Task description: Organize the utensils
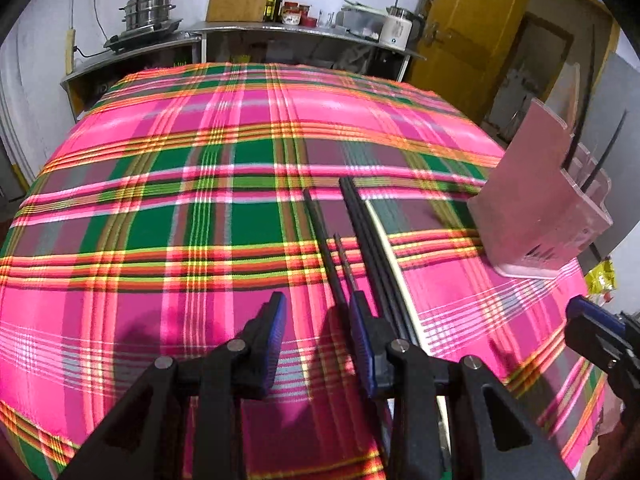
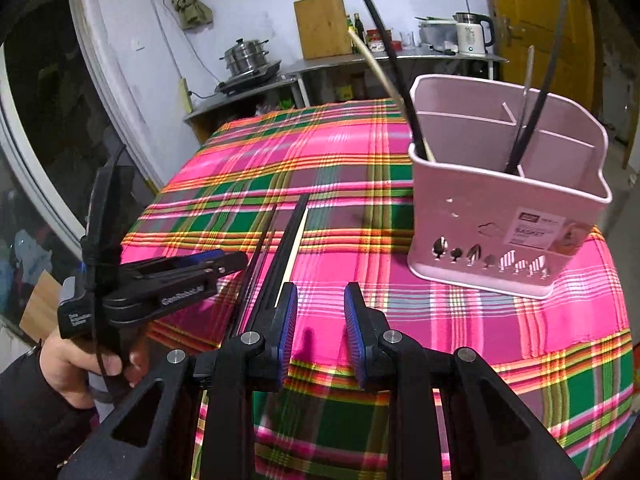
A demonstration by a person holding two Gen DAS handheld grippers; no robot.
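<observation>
Several black chopsticks [image 1: 362,232] and one pale chopstick [image 1: 386,252] lie side by side on the plaid tablecloth [image 1: 200,208]. My left gripper [image 1: 320,316] hovers open just left of their near ends, nothing between its blue pads. In the right wrist view the same black chopsticks [image 2: 286,236] run away from my right gripper [image 2: 320,312], which is open and empty, its left finger beside them. A pink utensil holder [image 2: 500,208] stands upright at the right, with black chopsticks and a pale one in its compartments. The left gripper [image 2: 232,260] shows side-on, held by a hand [image 2: 76,364].
The holder [image 1: 532,200] stands near the table's right edge in the left wrist view, with the right gripper [image 1: 588,316] below it. Behind the table a counter [image 1: 280,32] carries a steel pot [image 1: 150,6], bottles and a kettle [image 2: 472,34]. A yellow door [image 1: 472,32] stands back right.
</observation>
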